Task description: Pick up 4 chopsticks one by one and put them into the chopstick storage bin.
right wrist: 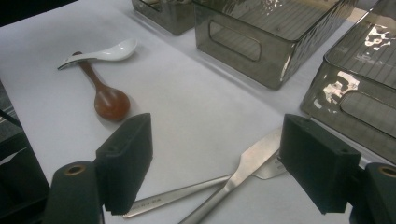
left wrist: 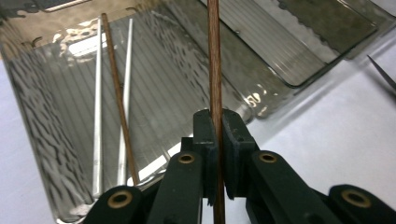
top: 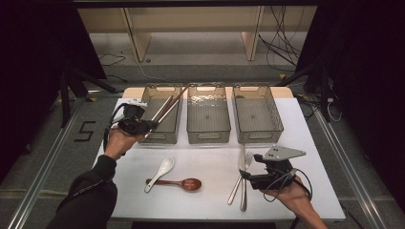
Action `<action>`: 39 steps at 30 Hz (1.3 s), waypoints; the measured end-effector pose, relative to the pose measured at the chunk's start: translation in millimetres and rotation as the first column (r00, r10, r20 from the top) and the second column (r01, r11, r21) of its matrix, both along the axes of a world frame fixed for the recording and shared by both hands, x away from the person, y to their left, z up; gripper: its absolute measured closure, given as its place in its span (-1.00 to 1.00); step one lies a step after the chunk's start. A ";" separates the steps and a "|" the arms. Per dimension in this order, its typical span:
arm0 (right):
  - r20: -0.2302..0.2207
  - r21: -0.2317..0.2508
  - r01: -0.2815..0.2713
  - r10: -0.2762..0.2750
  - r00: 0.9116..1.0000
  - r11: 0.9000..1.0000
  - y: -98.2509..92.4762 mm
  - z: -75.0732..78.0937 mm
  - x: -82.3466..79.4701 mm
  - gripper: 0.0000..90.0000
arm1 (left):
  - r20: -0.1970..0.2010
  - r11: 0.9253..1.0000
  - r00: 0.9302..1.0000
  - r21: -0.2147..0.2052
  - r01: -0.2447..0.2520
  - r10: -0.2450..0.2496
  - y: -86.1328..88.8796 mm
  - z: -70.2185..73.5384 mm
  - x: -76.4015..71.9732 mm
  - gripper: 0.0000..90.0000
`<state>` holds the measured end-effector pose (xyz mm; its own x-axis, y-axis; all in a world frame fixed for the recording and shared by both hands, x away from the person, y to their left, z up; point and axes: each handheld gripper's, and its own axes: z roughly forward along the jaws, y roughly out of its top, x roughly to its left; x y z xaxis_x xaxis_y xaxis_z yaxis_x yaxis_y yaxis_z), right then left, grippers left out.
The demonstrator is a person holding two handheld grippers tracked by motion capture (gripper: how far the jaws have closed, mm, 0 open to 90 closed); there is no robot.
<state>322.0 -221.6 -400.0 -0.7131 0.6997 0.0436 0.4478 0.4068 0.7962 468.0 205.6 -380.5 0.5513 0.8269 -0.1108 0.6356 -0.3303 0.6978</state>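
Over the far-left bin (top: 162,117), the left hand-held gripper (left wrist: 215,135) – raised, angled inward – clamps a wooden chopstick (left wrist: 214,60); the right hand-held gripper (right wrist: 215,154) gapes empty above two forks (right wrist: 243,170) – bare tabletop (top: 210,157) between.

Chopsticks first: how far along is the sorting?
Three chopsticks already lie in the left bin. The left hand-held gripper grips a wooden chopstick over it. Two spoons, fork and knife remain on the table, beside the open right hand-held gripper.
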 end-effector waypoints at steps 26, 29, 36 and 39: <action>-0.001 0.007 0.000 0.000 1.000 1.000 0.2 0.3 0.2 -0.45 | -0.045 0.996 0.995 0.021 -0.089 0.090 14.6 -8.5 31.6 0.89; -0.001 0.009 0.000 0.001 1.000 1.000 0.3 0.3 0.3 -0.47 | -0.056 0.995 0.993 0.024 -0.100 0.101 14.8 -11.1 35.7 0.89; -0.002 0.019 -0.002 0.002 1.000 1.000 -0.1 0.6 0.5 -0.51 | -0.071 0.993 0.991 0.035 -0.115 0.117 15.1 -16.0 42.7 0.89; -0.003 0.021 -0.003 0.003 1.000 1.000 -0.3 0.7 0.6 -0.52 | -0.076 0.992 0.989 0.039 -0.123 0.126 15.5 -17.6 45.4 0.89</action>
<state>322.6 -221.9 -399.3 -0.7153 0.6962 0.0602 0.4487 0.3916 0.8033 513.4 221.1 -398.1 0.4344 0.8927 -0.1199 0.7257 -0.2680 0.6336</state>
